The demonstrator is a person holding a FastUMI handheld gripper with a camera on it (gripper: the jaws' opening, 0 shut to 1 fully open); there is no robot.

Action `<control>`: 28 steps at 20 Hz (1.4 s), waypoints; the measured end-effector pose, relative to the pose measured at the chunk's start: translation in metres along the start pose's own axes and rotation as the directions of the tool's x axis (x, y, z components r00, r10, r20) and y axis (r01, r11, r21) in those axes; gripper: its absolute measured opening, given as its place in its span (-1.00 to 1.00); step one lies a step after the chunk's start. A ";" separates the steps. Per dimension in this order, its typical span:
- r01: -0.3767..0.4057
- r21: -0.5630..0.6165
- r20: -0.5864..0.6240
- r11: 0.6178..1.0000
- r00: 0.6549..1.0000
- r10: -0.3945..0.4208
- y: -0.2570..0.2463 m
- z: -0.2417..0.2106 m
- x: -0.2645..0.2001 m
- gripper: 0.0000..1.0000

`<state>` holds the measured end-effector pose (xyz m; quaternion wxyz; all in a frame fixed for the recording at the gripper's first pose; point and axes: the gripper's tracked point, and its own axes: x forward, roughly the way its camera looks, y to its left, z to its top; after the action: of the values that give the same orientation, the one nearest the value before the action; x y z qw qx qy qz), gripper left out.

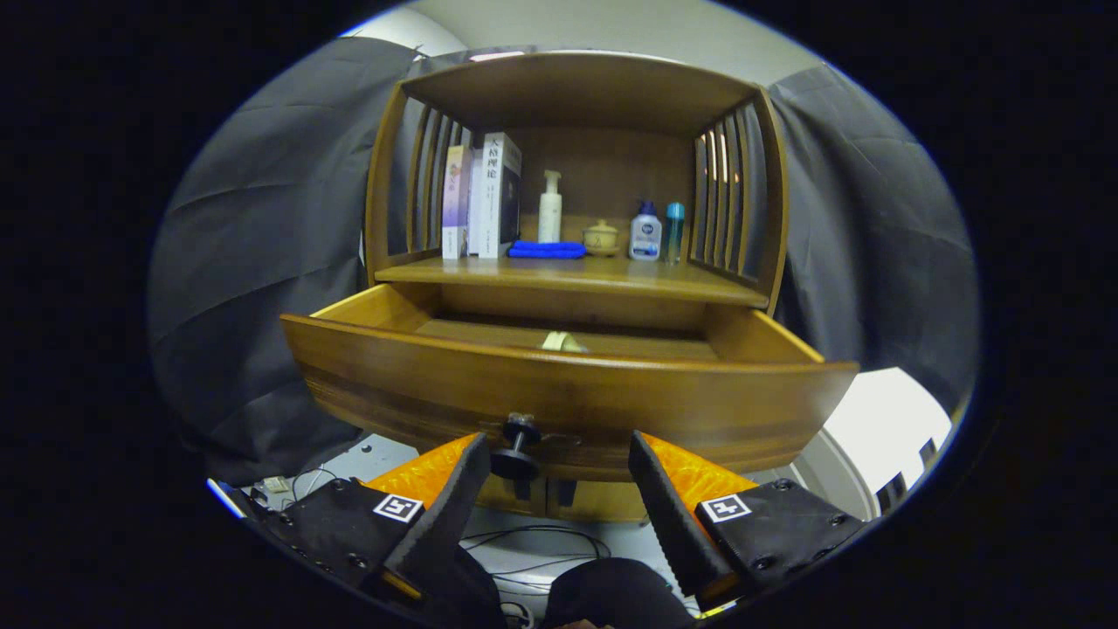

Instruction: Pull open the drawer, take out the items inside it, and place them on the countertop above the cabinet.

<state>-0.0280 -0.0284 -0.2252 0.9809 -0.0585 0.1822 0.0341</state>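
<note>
The drawer (559, 384) stands pulled open below the counter (568, 278). The gripper (559, 459) has wide jaws holding nothing, beside the knob (517, 445). A pale item (561, 342) lies inside, hidden behind the drawer front; reaching blind may miss it.

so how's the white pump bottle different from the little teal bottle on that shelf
The white pump bottle is taller, with a pump head; the teal bottle is shorter, with a plain top. The white one stands behind the blue cloth mid-shelf, the teal by the slatted side. Both stand upright. The hand-held gripper is open below the drawer.
</note>
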 end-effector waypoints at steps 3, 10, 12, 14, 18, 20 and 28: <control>-0.023 -0.009 0.037 1.000 0.999 0.023 0.004 0.023 -0.017 0.99; -0.079 0.019 0.072 0.997 0.994 0.077 0.006 0.072 -0.013 0.99; -0.066 0.026 0.071 0.997 0.995 0.064 -0.004 0.079 -0.003 0.99; -0.062 0.051 0.061 0.997 0.996 0.059 -0.013 0.082 0.010 0.99; -0.054 0.094 0.029 0.994 0.998 0.051 -0.032 0.088 0.032 0.99; -0.043 0.105 0.024 0.993 0.999 0.041 -0.038 0.097 0.042 0.99; -0.062 0.065 -0.020 0.996 0.998 0.063 -0.042 0.113 0.076 0.99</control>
<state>0.0869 -0.0520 -0.1434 0.9787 -0.0217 0.1955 0.0584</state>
